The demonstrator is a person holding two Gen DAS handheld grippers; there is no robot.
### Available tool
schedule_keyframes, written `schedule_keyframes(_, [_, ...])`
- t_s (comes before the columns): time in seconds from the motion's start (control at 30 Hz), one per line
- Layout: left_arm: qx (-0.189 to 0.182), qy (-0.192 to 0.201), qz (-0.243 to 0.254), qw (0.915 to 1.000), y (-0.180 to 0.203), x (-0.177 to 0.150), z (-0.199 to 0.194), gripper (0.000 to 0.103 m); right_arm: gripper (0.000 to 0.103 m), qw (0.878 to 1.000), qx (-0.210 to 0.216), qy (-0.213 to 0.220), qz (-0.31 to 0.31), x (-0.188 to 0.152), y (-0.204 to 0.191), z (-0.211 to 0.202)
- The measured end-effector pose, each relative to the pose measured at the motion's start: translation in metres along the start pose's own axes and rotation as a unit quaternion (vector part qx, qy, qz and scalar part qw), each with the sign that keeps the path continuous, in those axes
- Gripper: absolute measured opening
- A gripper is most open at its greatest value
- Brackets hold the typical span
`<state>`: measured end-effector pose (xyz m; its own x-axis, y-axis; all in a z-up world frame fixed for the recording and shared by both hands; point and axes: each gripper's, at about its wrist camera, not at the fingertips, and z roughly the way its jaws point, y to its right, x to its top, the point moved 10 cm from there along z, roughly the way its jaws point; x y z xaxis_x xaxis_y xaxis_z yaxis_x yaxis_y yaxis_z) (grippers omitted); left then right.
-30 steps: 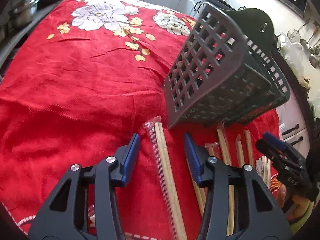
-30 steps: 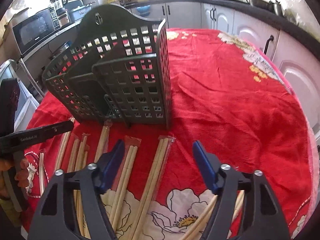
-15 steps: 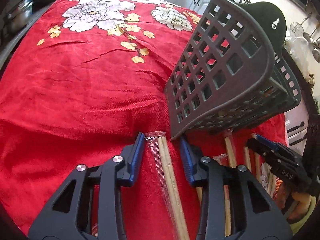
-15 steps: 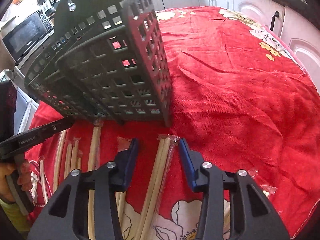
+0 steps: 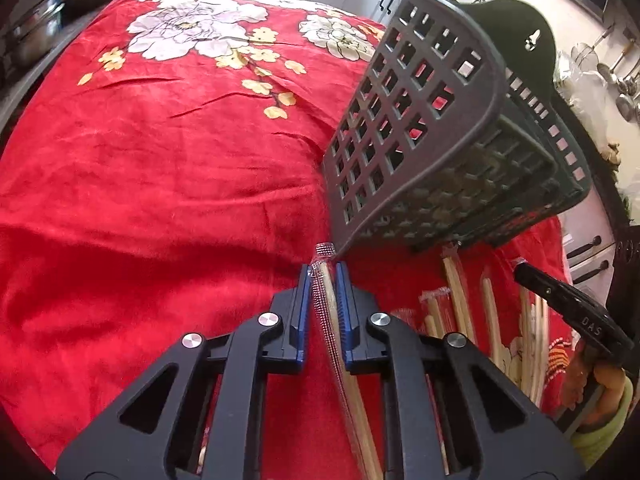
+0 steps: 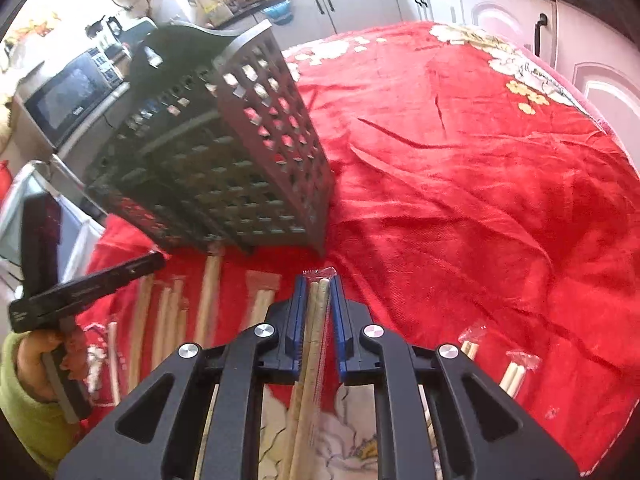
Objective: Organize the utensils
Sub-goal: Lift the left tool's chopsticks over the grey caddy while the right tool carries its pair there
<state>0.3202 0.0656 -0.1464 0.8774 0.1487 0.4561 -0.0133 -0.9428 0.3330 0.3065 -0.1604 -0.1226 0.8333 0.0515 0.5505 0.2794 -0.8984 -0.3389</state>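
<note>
Both grippers now around wrapped chopsticks

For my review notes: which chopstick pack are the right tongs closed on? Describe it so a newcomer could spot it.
Start at the grey basket on the red cloth. A row of wrapped chopstick packs lies in front of it. The one in question is the pack nearest the basket's right corner, its clear crimped end poking out between the blue pads of the right tongs; its neighbours lie loose on the cloth.
</note>
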Motion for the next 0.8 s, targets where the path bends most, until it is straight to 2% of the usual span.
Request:
schedule_keyframes(0.2, [-0.013, 0.033, 0.004, 0.9994, 0.007, -0.005, -0.036, 0.006, 0.012, 0.998, 0.031, 0.037, -0.027, 0.002, -0.02, -0.038])
schedule_keyframes(0.4, [-0.037, 0.089, 0.023, 0.9951, 0.033, 0.011, -0.086, 0.004, 0.011, 0.994, 0.059, 0.075, -0.061, 0.023, -0.053, -0.069])
schedule_keyframes(0.67, [-0.064, 0.178, 0.061, 0.9801, 0.086, 0.042, -0.152, 0.003, 0.01, 0.981, 0.087, 0.142, -0.094, 0.047, -0.083, -0.122])
schedule_keyframes(0.8, [-0.074, 0.203, 0.076, 0.9734, 0.106, 0.054, -0.172, 0.003, 0.01, 0.975, 0.092, 0.176, -0.104, 0.058, -0.091, -0.145])
